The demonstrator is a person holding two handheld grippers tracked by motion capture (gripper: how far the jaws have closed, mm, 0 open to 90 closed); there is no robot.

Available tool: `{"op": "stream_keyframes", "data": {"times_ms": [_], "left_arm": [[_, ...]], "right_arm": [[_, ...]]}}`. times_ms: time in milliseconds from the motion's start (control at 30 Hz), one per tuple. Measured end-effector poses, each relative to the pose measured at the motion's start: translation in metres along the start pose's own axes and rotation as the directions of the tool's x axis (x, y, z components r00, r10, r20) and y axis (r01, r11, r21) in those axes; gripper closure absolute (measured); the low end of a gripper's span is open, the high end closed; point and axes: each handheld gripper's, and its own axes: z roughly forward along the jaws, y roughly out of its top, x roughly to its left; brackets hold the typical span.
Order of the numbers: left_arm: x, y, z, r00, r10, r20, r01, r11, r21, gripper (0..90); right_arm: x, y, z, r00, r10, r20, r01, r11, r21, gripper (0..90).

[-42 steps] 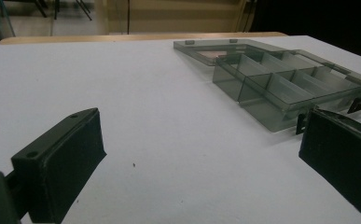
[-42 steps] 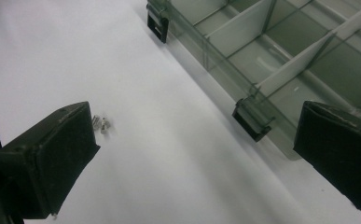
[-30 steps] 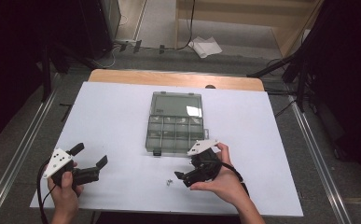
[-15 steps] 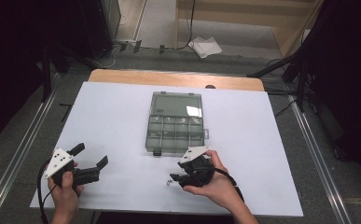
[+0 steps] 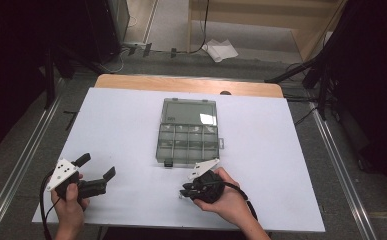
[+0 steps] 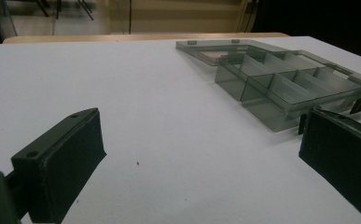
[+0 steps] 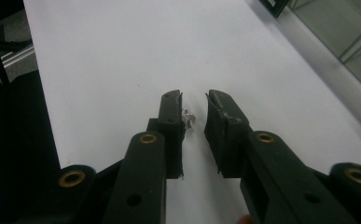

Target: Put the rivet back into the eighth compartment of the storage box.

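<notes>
A smoky clear compartment box (image 5: 188, 137) lies open at the table's middle, its lid flat behind it; in the left gripper view the box (image 6: 285, 84) sits ahead to the right. My right gripper (image 5: 185, 192) is low over the white table just in front of the box. In the right gripper view its jaws (image 7: 193, 100) stand a narrow gap apart around a tiny silvery metal part (image 7: 189, 119), which lies against the left pad. My left gripper (image 5: 97, 167) rests at the front left, wide open with nothing between its fingers (image 6: 201, 130).
The white table sheet (image 5: 121, 125) spreads wide on both sides of the box. A wooden strip (image 5: 181, 84) runs along the far edge. The front edge is close below both hands. Metal rails (image 5: 26, 160) flank the table.
My right gripper has shifted left and toward the front edge, dropping low over the small metal part. The left gripper has stayed put.
</notes>
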Motion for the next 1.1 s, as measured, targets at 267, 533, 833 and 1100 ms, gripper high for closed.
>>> {"op": "stream_keyframes", "data": {"times_ms": [267,533,833,1100], "left_arm": [[0.0,0.0,0.0,1.0,0.001,0.001,-0.001,1.0,-0.005,0.0],[0.0,0.0,0.0,1.0,0.002,-0.001,-0.002,1.0,-0.001,0.0],[0.0,0.0,-0.001,1.0,0.0,0.0,0.0,1.0,-0.006,0.0],[-0.001,0.0,0.0,1.0,0.0,0.002,0.0,1.0,-0.002,0.0]], "right_arm": [[-0.002,-0.002,0.006,0.9997,-0.002,-0.024,0.002,1.0,0.001,80.6],[-0.003,-0.002,0.012,0.9995,-0.012,-0.029,0.013,1.0,0.008,85.6],[-0.004,-0.002,0.011,0.9983,-0.009,-0.057,0.008,1.0,-0.01,87.8],[-0.004,0.0,0.006,0.9987,-0.005,-0.051,0.005,1.0,-0.016,87.9]]}}
